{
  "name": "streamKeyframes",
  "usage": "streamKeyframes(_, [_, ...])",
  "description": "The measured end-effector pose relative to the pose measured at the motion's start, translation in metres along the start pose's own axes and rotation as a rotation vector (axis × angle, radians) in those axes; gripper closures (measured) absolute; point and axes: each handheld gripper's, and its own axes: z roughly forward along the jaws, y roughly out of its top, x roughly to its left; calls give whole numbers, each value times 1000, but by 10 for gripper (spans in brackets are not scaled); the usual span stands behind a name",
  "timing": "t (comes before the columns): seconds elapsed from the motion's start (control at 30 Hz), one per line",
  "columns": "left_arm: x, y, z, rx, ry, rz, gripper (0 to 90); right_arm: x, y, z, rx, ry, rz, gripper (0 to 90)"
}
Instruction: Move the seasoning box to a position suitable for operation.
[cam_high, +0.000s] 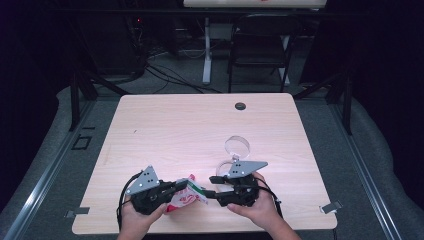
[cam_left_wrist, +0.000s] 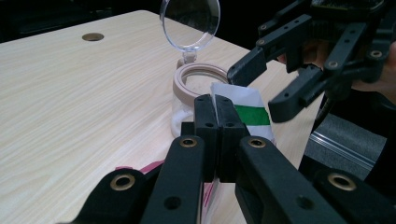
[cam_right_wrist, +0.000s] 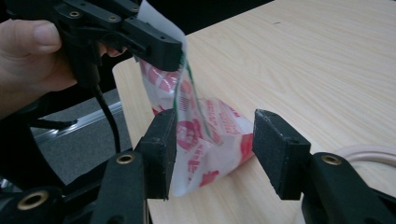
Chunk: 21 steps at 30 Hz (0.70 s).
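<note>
1. The table is broad and mostly bare, so there is free room to the left and toward the far side. The work sits close to the near edge, so anything dropped could slide off toward the person.
2. A clear jar with a tan rim stands just right of the middle, its clear lid hinged up and open. Its mouth faces up, near the right hand. It looks light and easy to tip if knocked.
3. The packet, a small red-and-white pouch with a green stripe, hangs over the table near the front edge, between the two hands. It looks thin, soft and crinkly, light, likely slippery, and it will fold rather than hold its shape. The flat sealed top edge seems the best place to take hold.
4. The left gripper is clenched on the packet's top edge, holding it up.
5. The right gripper is released: its jaws stand wide either side of the lower part of the packet, with the pads apparently not pressing on it.
</note>
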Motion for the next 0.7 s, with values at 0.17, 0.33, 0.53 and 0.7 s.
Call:
streamKeyframes(0.17, [-1,0,-1,-1,5,-3,900,5,-1,15,48,1,-21,503])
streamKeyframes(0.33, [-2,-1,-2,-11,11,-4,900,7,-2,28,87,7,-27,538])
streamKeyframes(0.53, [-1,-3,-6,-28,30,-25,849,8,4,34,97,36,-12,786])
streamKeyframes(0.7, [-3,-8,-10,-33,24,-20,762,9,7,35,108,22,-27,894])
